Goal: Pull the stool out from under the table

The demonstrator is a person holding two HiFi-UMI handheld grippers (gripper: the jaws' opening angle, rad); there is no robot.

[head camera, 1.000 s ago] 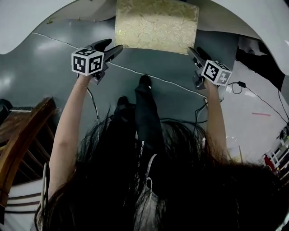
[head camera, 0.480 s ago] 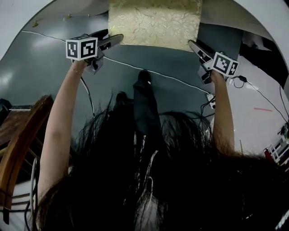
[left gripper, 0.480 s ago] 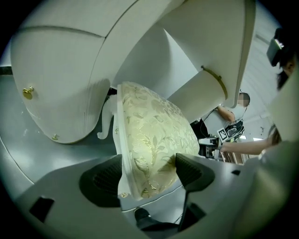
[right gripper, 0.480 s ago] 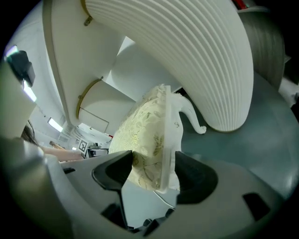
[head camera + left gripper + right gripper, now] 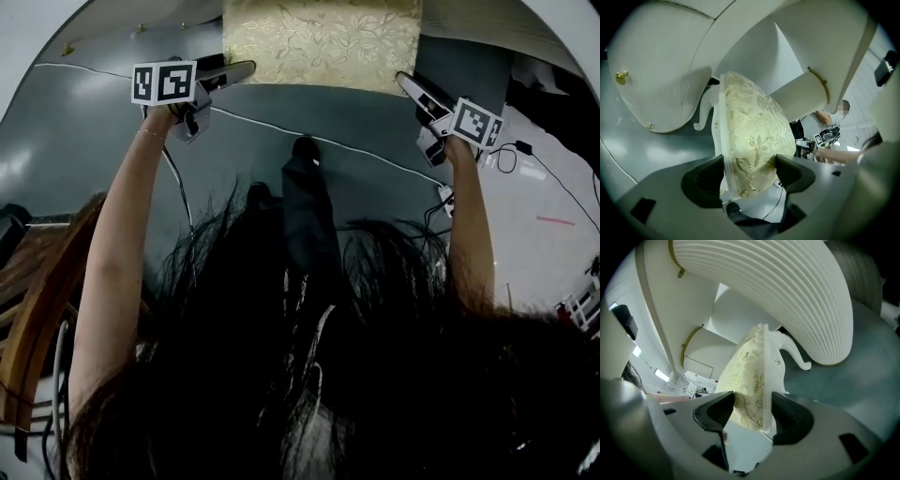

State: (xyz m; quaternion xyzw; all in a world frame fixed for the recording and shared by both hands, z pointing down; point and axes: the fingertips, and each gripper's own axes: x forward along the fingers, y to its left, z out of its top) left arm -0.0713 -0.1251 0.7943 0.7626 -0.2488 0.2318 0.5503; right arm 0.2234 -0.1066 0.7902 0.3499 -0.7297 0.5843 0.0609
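The stool [image 5: 319, 42] has a gold floral cushion on a white frame and stands under the white table [image 5: 562, 37]. My left gripper [image 5: 239, 71] is at its left side and my right gripper [image 5: 405, 82] at its right side. In the left gripper view the seat's edge [image 5: 754, 136] sits between the wide jaws of the left gripper [image 5: 749, 176], cushion toward one pad and white frame toward the other. In the right gripper view the jaws of the right gripper [image 5: 752, 411] are closing around the seat's edge [image 5: 750, 366]; I see no firm press.
A dark wooden chair [image 5: 37, 281] stands at the left. A white cable [image 5: 281, 131] crosses the grey floor, and more cables [image 5: 506, 155] lie at the right. The person's dark legs and shoe [image 5: 302, 150] are below the stool. Ribbed white table bodies [image 5: 661, 70] [image 5: 778, 282] flank the stool.
Both grippers have moved forward from short of the stool to either side of its seat. Their jaws now straddle the seat's edges.
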